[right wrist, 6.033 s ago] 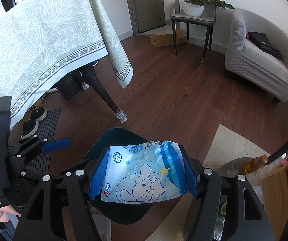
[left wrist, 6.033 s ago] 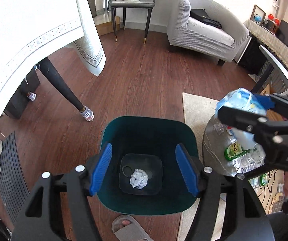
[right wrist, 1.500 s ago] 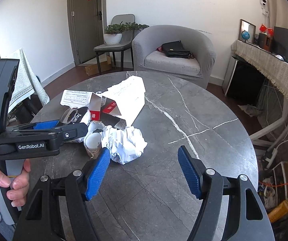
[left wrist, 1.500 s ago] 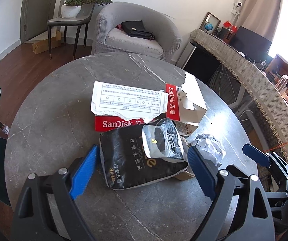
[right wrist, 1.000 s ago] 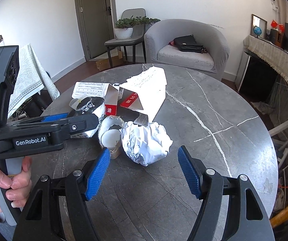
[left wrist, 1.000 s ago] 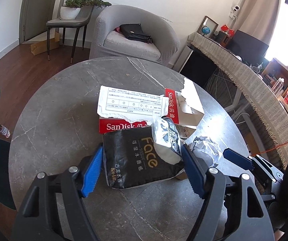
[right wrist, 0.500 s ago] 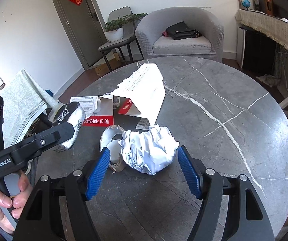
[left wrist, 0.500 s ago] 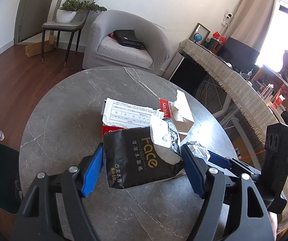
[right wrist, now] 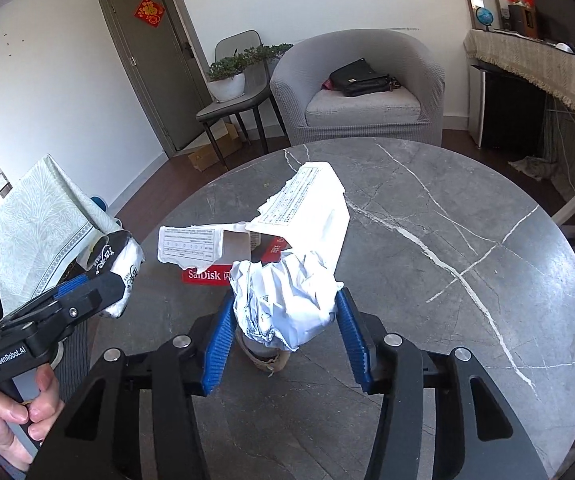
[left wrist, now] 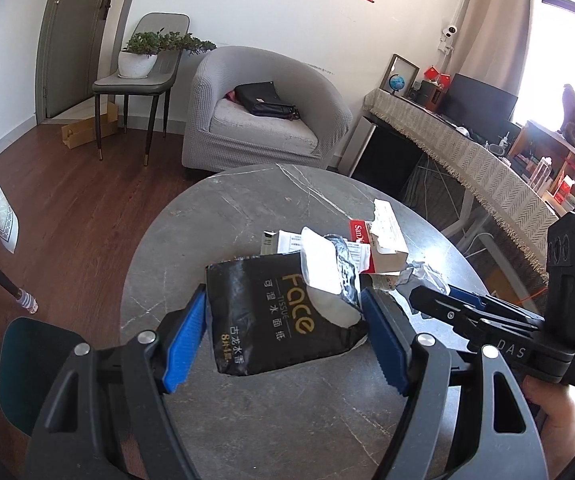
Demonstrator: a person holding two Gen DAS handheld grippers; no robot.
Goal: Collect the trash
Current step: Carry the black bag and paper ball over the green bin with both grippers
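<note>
Left tool [left wrist: 285, 342] pinches the black "Face" tissue pack [left wrist: 277, 316], held above the counter [left wrist: 247, 208]. Right tool [right wrist: 283, 342] squeezes the crumpled paper wad [right wrist: 287, 300] beside the torn red "SanDisk" box [right wrist: 207, 274].

"Face TISSUE" in gold on black tissue pack [left wrist: 283, 316]; "SanDisk" on red box [right wrist: 207, 275]; "GenRobot.AI" on left gripper [right wrist: 71, 300], at nine o'clock; "DAS" on right gripper [left wrist: 453, 306].
</note>
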